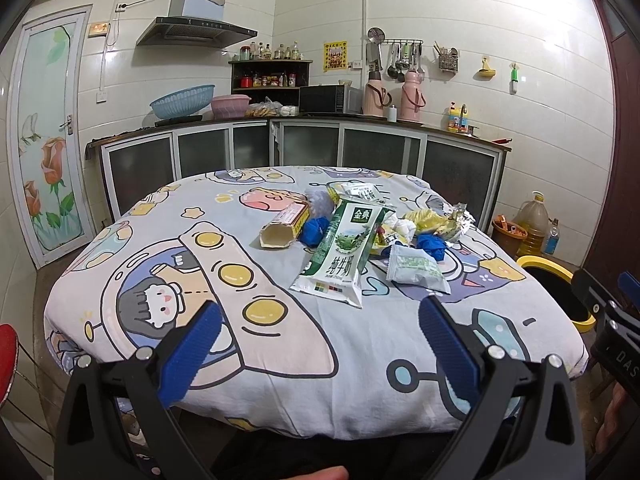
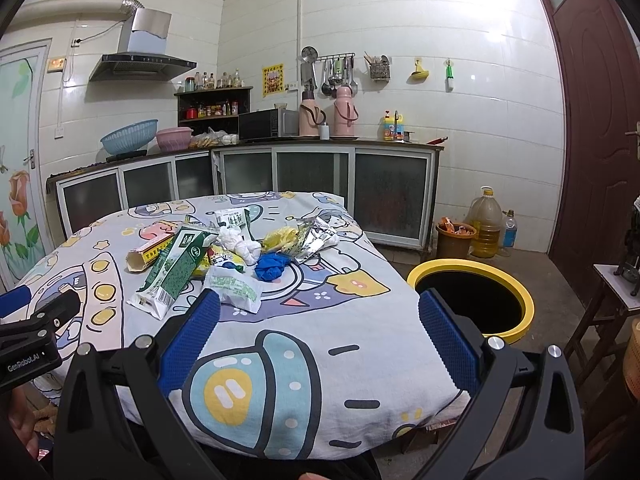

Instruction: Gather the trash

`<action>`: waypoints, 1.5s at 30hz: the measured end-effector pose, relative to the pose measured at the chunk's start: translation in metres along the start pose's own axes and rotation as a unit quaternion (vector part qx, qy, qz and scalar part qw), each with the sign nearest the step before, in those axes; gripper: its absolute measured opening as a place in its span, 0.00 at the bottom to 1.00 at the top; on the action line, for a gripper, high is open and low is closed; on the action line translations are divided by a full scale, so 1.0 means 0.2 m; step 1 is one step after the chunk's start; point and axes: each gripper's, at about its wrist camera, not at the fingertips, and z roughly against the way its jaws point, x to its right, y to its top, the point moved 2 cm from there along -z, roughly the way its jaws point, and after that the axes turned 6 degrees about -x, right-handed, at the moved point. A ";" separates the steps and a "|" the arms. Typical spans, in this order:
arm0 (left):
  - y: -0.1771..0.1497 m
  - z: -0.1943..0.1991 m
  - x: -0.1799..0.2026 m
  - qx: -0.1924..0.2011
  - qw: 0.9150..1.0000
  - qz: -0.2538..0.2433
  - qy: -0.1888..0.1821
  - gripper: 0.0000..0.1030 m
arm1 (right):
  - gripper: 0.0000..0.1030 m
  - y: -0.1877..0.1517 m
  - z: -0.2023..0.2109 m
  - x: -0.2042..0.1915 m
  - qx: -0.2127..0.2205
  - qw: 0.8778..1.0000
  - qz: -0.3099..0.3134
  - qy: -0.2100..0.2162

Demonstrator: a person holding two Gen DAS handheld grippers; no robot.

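A pile of trash lies on the round table's cartoon cloth (image 1: 160,240): a green and white milk carton (image 1: 340,248), a tan cardboard tube (image 1: 282,228), a white snack wrapper (image 1: 418,268), blue crumpled pieces (image 1: 431,245), yellow and foil wrappers (image 1: 444,224). My left gripper (image 1: 320,320) is open and empty, just short of the carton. My right gripper (image 2: 320,312) is open and empty over the table's near right edge, with the wrapper (image 2: 234,289) by its left finger. The carton (image 2: 174,276), white crumpled paper (image 2: 240,246) and blue piece (image 2: 272,266) lie beyond it.
A black bin with a yellow rim (image 2: 472,298) stands on the floor right of the table; it also shows in the left wrist view (image 1: 556,288). An oil jug (image 2: 486,224), a brown bucket (image 2: 454,240) and the kitchen counter (image 2: 280,144) are behind. A stool (image 2: 616,284) is at right.
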 end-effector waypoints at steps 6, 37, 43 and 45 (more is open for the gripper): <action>0.01 0.00 0.00 -0.002 1.000 0.000 0.000 0.92 | 0.93 0.00 -0.01 0.00 -0.001 1.000 0.000 0.000; -0.01 -0.01 0.03 -0.005 1.000 0.000 -0.005 0.92 | 0.93 0.00 -0.02 0.01 -0.006 1.000 0.000 -0.001; -0.02 -0.01 0.03 -0.005 1.000 -0.001 -0.004 0.92 | 0.93 0.00 -0.02 0.01 -0.006 1.000 0.000 -0.001; -0.02 -0.01 0.03 -0.006 1.000 -0.001 -0.005 0.92 | 0.93 0.00 -0.02 0.01 -0.006 1.000 0.000 -0.002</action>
